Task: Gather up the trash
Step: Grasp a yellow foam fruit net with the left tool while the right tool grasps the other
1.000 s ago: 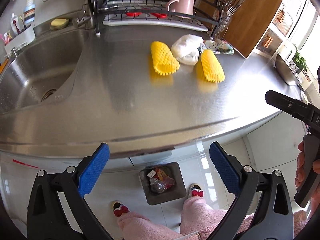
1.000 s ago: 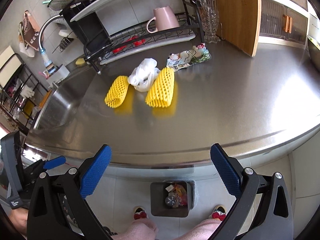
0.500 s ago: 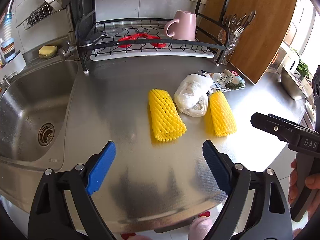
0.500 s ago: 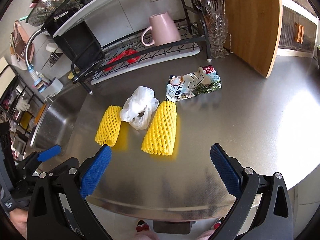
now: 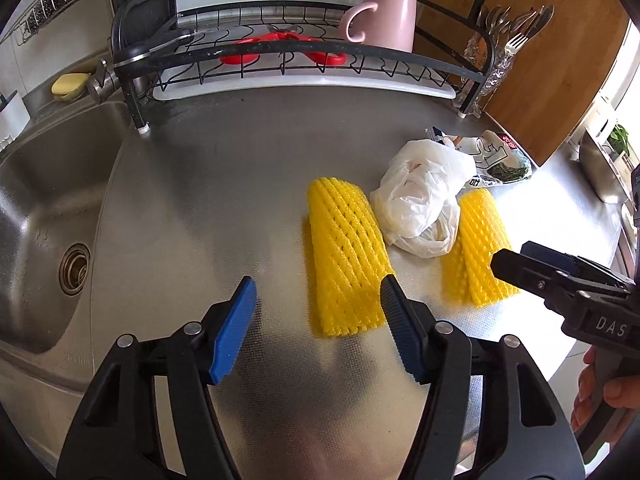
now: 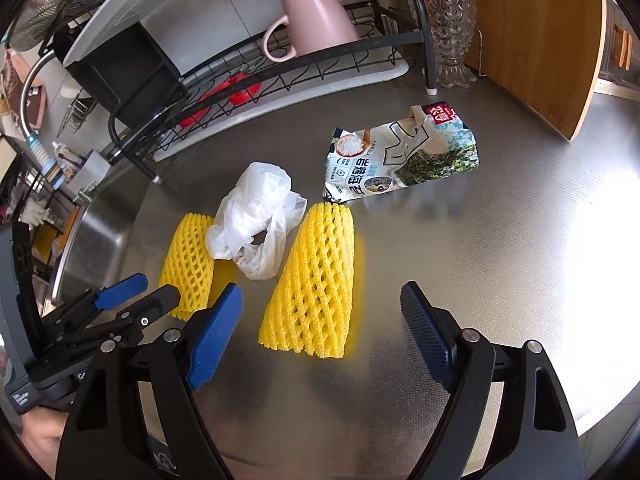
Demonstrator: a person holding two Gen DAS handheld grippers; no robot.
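Two yellow foam nets lie on the steel counter (image 5: 200, 200) with a crumpled white plastic bag (image 5: 420, 196) between them. A printed snack packet (image 6: 400, 156) lies behind them. My left gripper (image 5: 318, 328) hovers at the near end of the left net (image 5: 344, 256). Its jaws are closing, the net's end is between them near the right pad, and nothing is gripped. My right gripper (image 6: 322, 336) is over the near end of the right net (image 6: 316, 280). Its jaws are also closing, with wide gaps on both sides of the net.
A sink (image 5: 40, 184) is sunk into the counter at the left. Behind stands a black dish rack (image 5: 280, 52) with a pink mug (image 5: 384, 16), a glass cutlery holder (image 6: 452, 28) and a leaning wooden board (image 6: 540, 40). The counter edge curves at the right.
Both grippers have come forward from the counter's front edge to the yellow nets and lower. Their jaws have narrowed. The floor bin has dropped out of view.
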